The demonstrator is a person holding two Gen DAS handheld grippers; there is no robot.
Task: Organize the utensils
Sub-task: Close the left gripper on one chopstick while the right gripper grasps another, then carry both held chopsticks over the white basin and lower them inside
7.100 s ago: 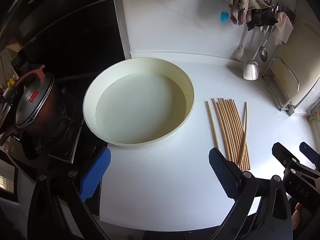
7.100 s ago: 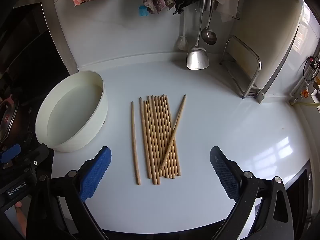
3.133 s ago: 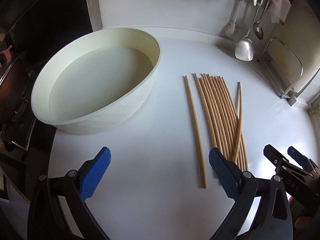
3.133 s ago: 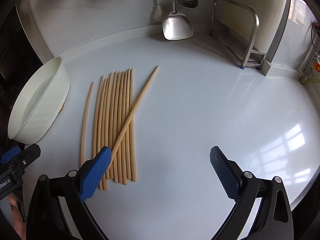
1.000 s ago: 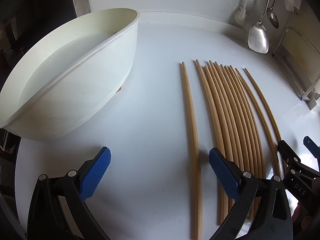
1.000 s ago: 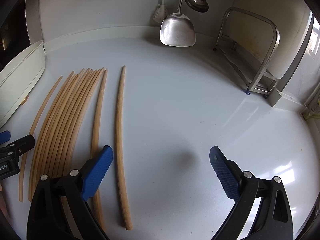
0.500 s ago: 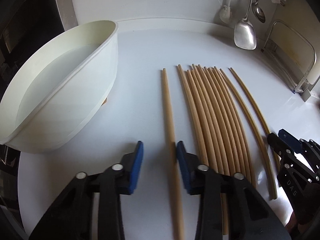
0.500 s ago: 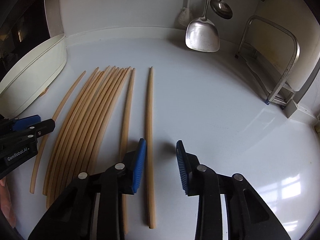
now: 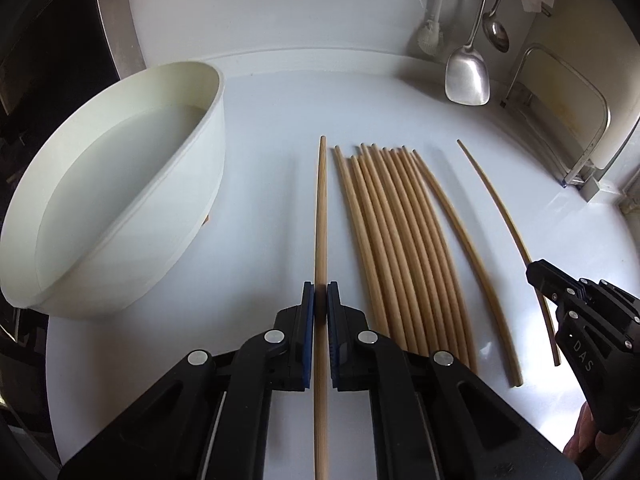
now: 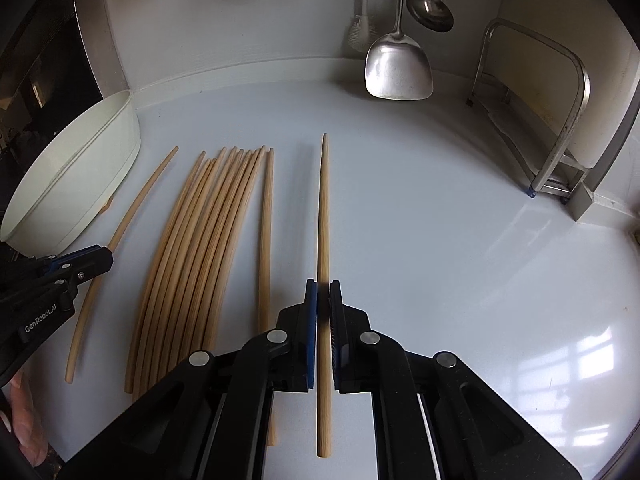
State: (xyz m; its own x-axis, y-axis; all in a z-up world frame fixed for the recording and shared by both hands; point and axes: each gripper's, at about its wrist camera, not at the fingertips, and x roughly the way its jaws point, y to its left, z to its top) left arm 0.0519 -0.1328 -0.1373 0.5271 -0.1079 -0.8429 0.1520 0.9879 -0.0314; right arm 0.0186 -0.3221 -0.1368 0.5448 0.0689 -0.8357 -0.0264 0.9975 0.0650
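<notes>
Each gripper has just closed its jaws on one chopstick. The left gripper (image 9: 321, 300) holds the left chopstick (image 9: 320, 208), nearest the white basin (image 9: 120, 216). The right gripper (image 10: 323, 300) holds the right chopstick (image 10: 322, 208). Both sticks point straight ahead; the other chopsticks (image 9: 400, 240) lie between them on the tabletop (image 9: 280, 100).

Both grippers have just snapped shut, each on one chopstick. The left gripper (image 9: 321, 294), wide open a second ago, now pinches the leftmost stick (image 9: 321, 208), lifting it off the counter beside the bowl (image 9: 168, 216). The right gripper (image 10: 323, 292) clamps the rightmost stick (image 10: 323, 208), which earlier lay crossed over the bundle (image 10: 200, 248) and now sits apart, to its right.
</notes>
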